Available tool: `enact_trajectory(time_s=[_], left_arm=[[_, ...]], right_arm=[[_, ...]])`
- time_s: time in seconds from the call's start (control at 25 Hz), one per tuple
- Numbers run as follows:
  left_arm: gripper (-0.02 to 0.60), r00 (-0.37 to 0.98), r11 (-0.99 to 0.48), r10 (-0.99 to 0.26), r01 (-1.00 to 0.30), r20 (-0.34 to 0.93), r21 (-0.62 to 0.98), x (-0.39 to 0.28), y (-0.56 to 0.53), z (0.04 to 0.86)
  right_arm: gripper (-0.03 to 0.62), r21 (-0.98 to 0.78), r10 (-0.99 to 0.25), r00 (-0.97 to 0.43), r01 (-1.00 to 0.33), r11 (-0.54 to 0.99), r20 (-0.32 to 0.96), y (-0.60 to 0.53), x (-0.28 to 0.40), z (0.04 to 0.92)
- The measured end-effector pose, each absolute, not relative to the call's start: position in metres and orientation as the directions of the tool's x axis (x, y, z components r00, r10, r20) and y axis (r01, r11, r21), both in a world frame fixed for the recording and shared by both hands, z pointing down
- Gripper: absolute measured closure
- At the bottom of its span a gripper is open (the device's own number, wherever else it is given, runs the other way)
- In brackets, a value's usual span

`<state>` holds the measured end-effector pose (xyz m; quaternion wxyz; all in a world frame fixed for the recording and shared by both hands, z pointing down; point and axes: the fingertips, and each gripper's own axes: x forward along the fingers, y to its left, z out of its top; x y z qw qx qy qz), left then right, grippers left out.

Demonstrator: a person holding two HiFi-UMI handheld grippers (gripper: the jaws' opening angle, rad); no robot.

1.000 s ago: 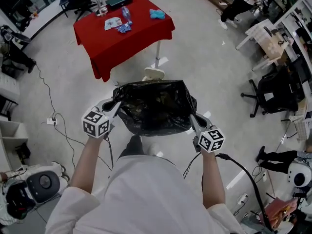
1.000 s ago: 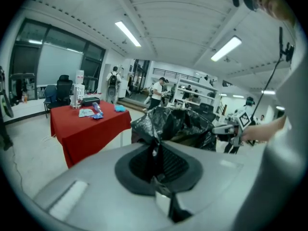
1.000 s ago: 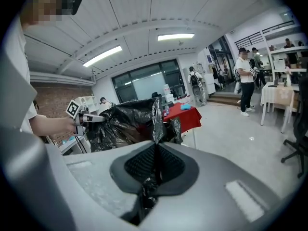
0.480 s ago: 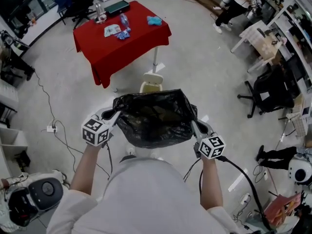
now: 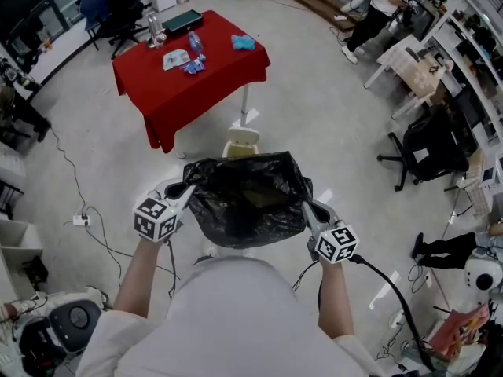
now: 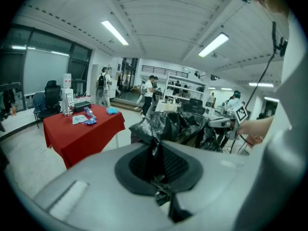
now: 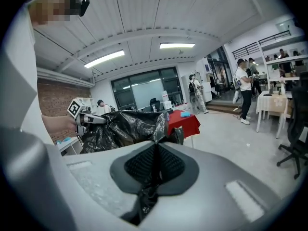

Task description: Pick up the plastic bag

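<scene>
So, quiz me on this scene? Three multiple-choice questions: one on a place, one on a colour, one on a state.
1. Where is the black plastic bag? A on the floor; B held between the left gripper and right gripper; C on a chair.
2. What colour is the tablecloth? A red; B green; C white.
3. How are the left gripper's jaws? A wide apart; B shut on the bag's edge; C shut on nothing.
Answers: B, each gripper pinches one side; A, the head view shows red cloth; B, bag film is clamped in them.

Grey floor [image 5: 314, 116], red-clothed table [image 5: 189, 73], perhaps desks [image 5: 416, 61] beyond.
</scene>
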<state>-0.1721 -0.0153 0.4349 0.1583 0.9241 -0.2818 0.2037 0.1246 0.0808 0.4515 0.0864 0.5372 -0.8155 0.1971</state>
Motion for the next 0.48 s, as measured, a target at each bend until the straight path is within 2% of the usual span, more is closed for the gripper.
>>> enact_trajectory(time_s=[0.48], left_arm=[[0.575, 0.777, -0.818, -0.452, -0.557, 0.438, 0.144, -0.164, -0.036, 0.423]], right_arm=[[0.592, -0.161, -0.848, -0.387, -0.922, 0.352, 0.361, 0.060, 0.123, 0.440]])
